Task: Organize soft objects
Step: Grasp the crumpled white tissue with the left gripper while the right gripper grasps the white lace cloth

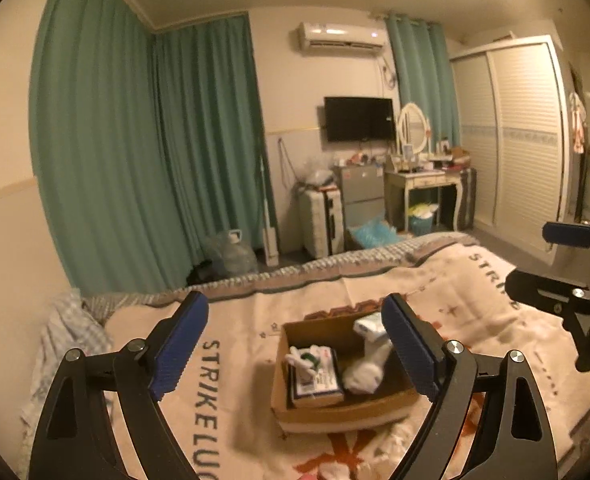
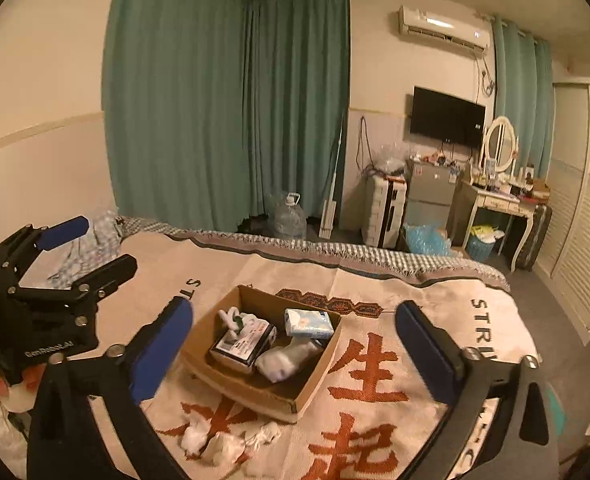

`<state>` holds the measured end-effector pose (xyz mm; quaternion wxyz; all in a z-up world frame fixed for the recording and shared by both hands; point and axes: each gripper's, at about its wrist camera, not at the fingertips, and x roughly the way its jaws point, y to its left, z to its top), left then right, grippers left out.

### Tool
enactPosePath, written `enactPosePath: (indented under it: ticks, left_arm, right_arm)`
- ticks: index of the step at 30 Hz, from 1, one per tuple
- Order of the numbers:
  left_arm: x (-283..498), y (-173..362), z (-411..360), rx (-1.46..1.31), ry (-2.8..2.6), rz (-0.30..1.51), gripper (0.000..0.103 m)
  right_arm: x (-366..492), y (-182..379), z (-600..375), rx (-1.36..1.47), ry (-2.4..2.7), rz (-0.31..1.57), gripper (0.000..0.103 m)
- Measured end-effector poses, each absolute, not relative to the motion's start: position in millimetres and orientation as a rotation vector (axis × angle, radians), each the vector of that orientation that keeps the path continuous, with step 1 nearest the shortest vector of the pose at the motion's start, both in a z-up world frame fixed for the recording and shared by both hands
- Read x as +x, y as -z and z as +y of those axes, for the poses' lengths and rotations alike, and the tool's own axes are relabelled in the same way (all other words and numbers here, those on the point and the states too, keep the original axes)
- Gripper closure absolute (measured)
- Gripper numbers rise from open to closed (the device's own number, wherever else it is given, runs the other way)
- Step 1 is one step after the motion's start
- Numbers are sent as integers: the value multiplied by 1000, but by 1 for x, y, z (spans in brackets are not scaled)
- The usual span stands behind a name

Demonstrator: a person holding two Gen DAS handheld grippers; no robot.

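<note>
Spreading across a bed, cream blanket (image 2: 375, 280) carrying a shallow cardboard box (image 2: 319, 376) near its middle. Sitting inside that box: a rolled white sock (image 2: 283, 360), a tissue pack (image 2: 309, 323), a small dark packet (image 2: 241, 346) with something white on top. Lying loose on the blanket just in front of the box, a few crumpled white soft pieces (image 2: 223, 442), not yet boxed. Hovering above all this, left gripper (image 1: 295, 360) and right gripper (image 2: 295, 356), both spread wide and holding nothing.

Risking, probably, a nudged box: light cardboard on soft bedding, likely sliding or tipping if a finger catches its rim. Risking also a pinch of blanket along with a soft piece, dragging the weave and shifting the box. Crowding from two grippers working close together, possibly clashing over the box.

Leaving open blanket on either side and beyond the box; nearing the bed's foot edge (image 2: 375, 258) further out, floor beyond.
</note>
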<state>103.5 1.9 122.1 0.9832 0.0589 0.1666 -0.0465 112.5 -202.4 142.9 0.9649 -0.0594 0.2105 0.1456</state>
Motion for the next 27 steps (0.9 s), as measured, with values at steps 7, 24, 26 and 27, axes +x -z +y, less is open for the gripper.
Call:
enactPosePath:
  ticks: [7,24,26,27]
  left_arm:
    - [78,-94,13,85,104,431,13]
    - [104,66,30,36,34,710,13]
    - [108,78,29,36,36,736,13]
    - [110,84,28,38,35,749,13]
  right_arm:
    - [70,-125,-197,-140,-312,460,0]
    - [109,89,-145,-168,-385,848,14]
    - [116,109,-137,-158,-409,892,18]
    - [119,116,-134,-158,-419,908,22]
